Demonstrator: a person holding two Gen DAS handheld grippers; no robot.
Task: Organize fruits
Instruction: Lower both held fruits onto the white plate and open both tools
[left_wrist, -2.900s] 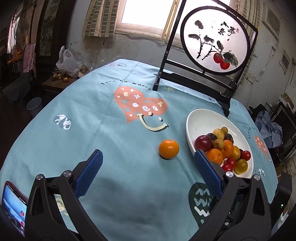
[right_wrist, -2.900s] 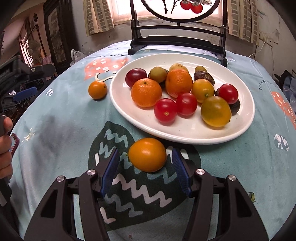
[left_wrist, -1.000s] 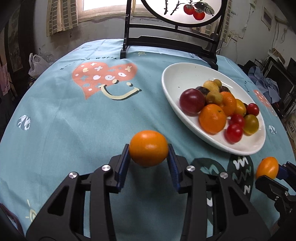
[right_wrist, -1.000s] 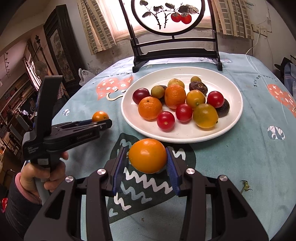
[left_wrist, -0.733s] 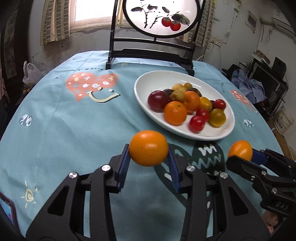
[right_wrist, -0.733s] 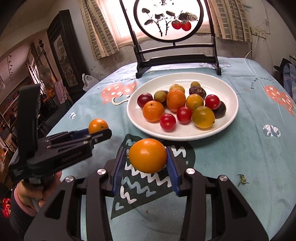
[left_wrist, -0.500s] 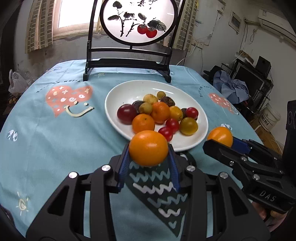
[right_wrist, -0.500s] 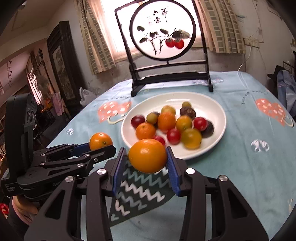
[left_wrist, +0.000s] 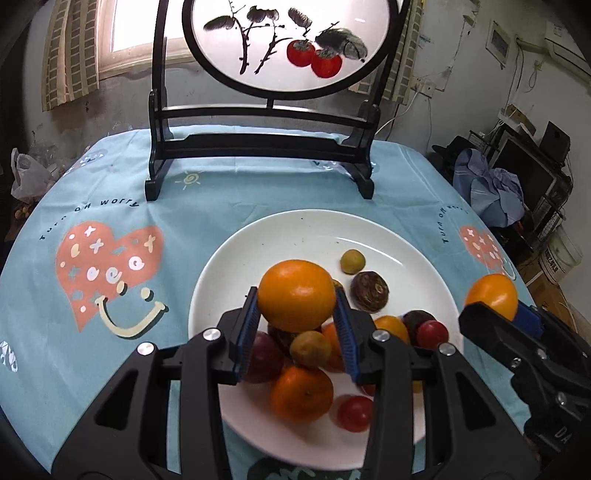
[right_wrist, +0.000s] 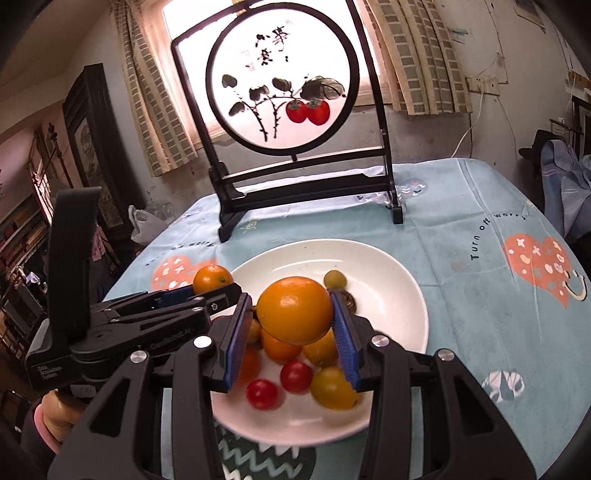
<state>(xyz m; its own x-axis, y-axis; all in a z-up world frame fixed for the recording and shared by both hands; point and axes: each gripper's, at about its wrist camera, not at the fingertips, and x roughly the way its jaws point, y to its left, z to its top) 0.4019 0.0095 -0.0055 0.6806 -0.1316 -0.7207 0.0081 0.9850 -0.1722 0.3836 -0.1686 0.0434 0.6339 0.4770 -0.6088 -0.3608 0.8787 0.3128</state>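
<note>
My left gripper (left_wrist: 297, 325) is shut on an orange (left_wrist: 295, 300) and holds it in the air above the white plate (left_wrist: 288, 236) of fruit. My right gripper (right_wrist: 291, 332) is shut on a second orange (right_wrist: 294, 309), also held above the plate (right_wrist: 388, 273). The right gripper and its orange (left_wrist: 491, 296) show at the right of the left wrist view. The left gripper and its orange (right_wrist: 212, 279) show at the left of the right wrist view. On the plate lie an orange (left_wrist: 301, 393), red tomatoes (right_wrist: 262, 394), a yellow tomato (right_wrist: 332, 388) and several small dark fruits.
A black stand with a round persimmon painting (left_wrist: 258, 136) stands on the table behind the plate. The blue printed tablecloth (left_wrist: 110, 229) covers the round table. Clothes and boxes (left_wrist: 495, 192) lie off the table to the right.
Both grippers have moved forward with their oranges, from in front of the plate to above it. Both stayed shut.
</note>
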